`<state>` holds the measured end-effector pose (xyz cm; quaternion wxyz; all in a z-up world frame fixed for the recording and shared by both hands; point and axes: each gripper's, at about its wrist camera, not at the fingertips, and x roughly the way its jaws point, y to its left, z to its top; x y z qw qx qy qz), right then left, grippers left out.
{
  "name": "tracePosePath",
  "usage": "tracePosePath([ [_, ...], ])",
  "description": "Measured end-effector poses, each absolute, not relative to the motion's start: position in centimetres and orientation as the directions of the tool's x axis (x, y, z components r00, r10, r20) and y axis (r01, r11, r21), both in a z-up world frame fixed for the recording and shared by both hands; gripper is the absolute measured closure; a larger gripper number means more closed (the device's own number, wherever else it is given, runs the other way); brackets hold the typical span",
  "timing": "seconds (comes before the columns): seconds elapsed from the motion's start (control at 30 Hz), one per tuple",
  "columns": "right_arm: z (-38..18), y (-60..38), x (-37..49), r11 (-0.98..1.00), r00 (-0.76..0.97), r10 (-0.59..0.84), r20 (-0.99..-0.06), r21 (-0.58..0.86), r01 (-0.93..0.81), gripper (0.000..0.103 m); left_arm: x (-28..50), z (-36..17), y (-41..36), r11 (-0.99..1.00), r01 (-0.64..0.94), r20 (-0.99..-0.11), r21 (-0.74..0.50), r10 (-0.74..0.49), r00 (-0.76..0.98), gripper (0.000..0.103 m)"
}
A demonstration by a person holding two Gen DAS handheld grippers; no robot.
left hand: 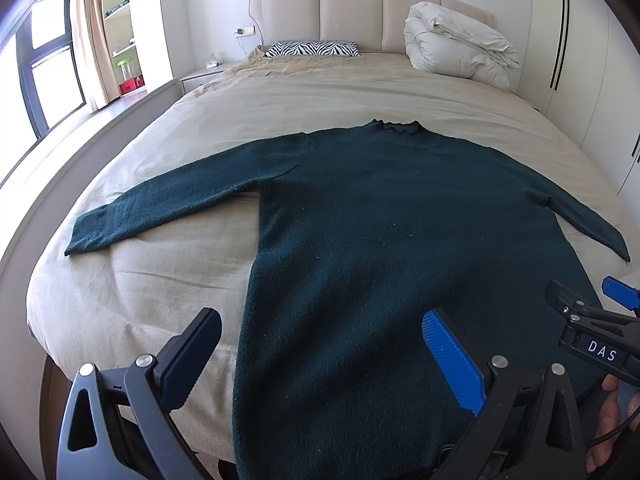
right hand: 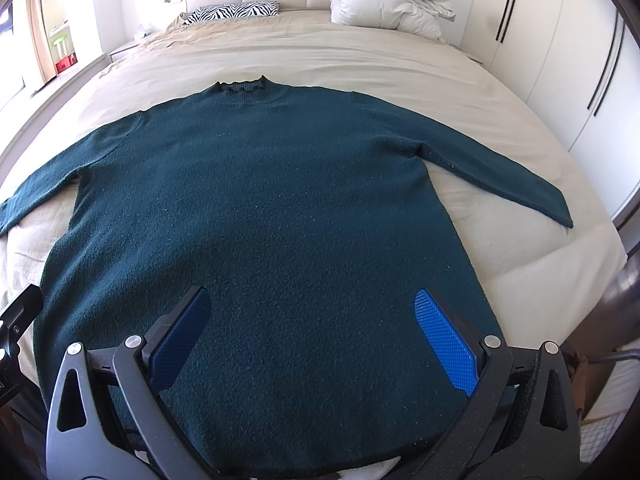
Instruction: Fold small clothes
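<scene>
A wide bed (left hand: pixel 320 92) fills both views, covered with a beige sheet (right hand: pixel 360 64) that shows faint creases. At its head stands a padded cream headboard (left hand: pixel 352 12), with a zebra-striped pillow (left hand: pixel 312 49) lying flat and a bundled white duvet (left hand: pixel 456 48) piled to the right of it. White wardrobe doors (right hand: pixel 560 48) run along the right side; a window with a curtain (left hand: pixel 90 32) and open shelves (left hand: pixel 120 20) sit at the left.

A dark green sweater (right hand: pixel 260 208) lies flat on the near half of the bed, neck toward the headboard, hem toward the cameras, both sleeves spread outward and angled down. Its knit looks fuzzy with pale lint specks.

The left tongs (left hand: pixel 320 356) stand released over the sweater's left edge near the hem, one finger above bare sheet. The right tongs (right hand: pixel 312 336) hang released over the lower middle of the body, gripping nothing.
</scene>
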<state>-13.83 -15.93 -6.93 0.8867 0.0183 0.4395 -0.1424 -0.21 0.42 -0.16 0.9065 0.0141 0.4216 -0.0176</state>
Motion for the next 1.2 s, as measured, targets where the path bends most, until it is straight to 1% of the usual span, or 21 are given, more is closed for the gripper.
tracePosePath([
  [1.2,-7.12,-15.63,-13.82,0.96,0.568,-0.227,-0.791,-0.083,0.267,0.0,-0.21,-0.31,0.58,0.999,0.044,-0.767,0.008,-0.022,0.641,0.0],
])
